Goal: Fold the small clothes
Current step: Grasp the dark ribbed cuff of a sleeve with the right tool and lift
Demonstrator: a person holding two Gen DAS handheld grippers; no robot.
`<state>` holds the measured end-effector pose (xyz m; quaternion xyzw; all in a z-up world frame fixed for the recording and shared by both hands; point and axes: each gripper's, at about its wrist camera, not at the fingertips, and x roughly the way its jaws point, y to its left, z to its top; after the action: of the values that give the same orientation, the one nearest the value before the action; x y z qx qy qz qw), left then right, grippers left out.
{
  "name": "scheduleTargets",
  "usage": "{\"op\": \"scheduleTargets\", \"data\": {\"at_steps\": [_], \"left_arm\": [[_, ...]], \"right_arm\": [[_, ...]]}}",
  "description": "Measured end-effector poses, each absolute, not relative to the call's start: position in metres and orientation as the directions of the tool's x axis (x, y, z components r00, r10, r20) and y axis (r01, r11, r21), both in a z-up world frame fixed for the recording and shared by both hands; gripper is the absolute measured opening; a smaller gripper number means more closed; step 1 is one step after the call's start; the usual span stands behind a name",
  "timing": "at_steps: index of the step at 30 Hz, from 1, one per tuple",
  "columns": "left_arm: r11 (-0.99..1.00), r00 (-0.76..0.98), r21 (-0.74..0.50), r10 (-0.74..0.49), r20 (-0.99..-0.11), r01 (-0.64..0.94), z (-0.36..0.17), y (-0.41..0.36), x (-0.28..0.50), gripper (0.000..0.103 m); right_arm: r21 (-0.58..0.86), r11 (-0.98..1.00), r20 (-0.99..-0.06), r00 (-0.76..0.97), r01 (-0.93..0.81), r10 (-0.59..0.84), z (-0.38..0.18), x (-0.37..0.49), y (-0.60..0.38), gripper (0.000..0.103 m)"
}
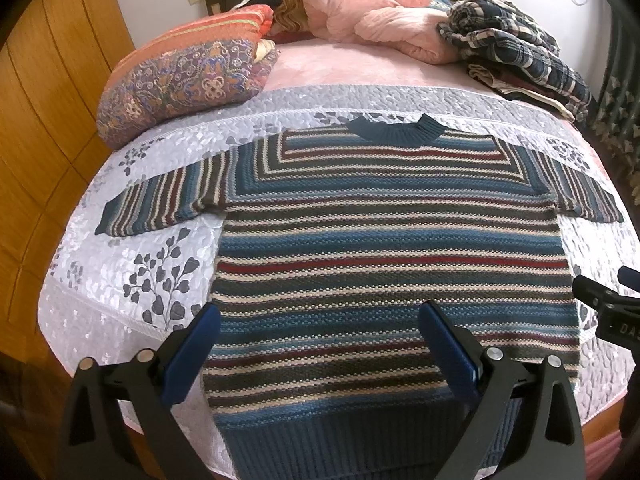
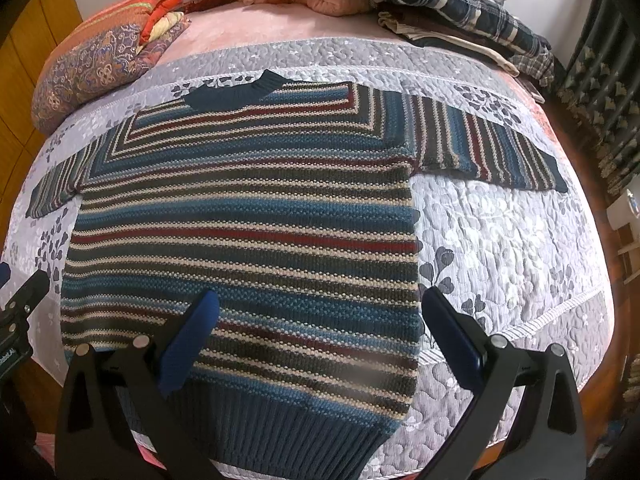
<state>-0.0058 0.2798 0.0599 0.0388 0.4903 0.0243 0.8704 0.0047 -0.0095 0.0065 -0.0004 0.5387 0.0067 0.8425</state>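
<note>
Striped blue, red and cream knitted sweater (image 1: 384,248) spread flat on grey leaf-print quilted bed (image 1: 132,264), sleeves out. Left tool (image 1: 320,344) and right tool (image 2: 320,340) both parted, empty, above hem. Advised: pinch sleeve cuff first, fold inward squarely.

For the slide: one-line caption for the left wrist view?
Open left gripper poised over the hem of a striped sweater laid flat, sleeves out, on a quilted bed, before the first fold.
</note>
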Motion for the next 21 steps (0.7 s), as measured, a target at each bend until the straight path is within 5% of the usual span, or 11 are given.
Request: {"op": "scheduleTargets", "data": {"at_steps": [11,18,21], "left_arm": [[0.999,0.522,0.045,0.046,-0.851,-0.014,0.058,0.271,0.006,0.099],[1.000,0.476,0.004,0.016,-0.880,-0.026,0.044,0.250,0.043,0.097],[0.999,0.498,-0.013,0.004,-0.867,-0.030,0.042,0.236,0.067,0.097]], "right_arm": [[0.050,0.998,-0.908,0.418,0.024,0.035,0.010,0.022,-0.039,0.100],[0.198,0.940,-0.929,0.360,0.279,0.089,0.001,0.087,-0.166,0.100],[0.152,0.914,-0.937,0.348,0.377,0.013,-0.011,0.117,-0.233,0.100]]}}
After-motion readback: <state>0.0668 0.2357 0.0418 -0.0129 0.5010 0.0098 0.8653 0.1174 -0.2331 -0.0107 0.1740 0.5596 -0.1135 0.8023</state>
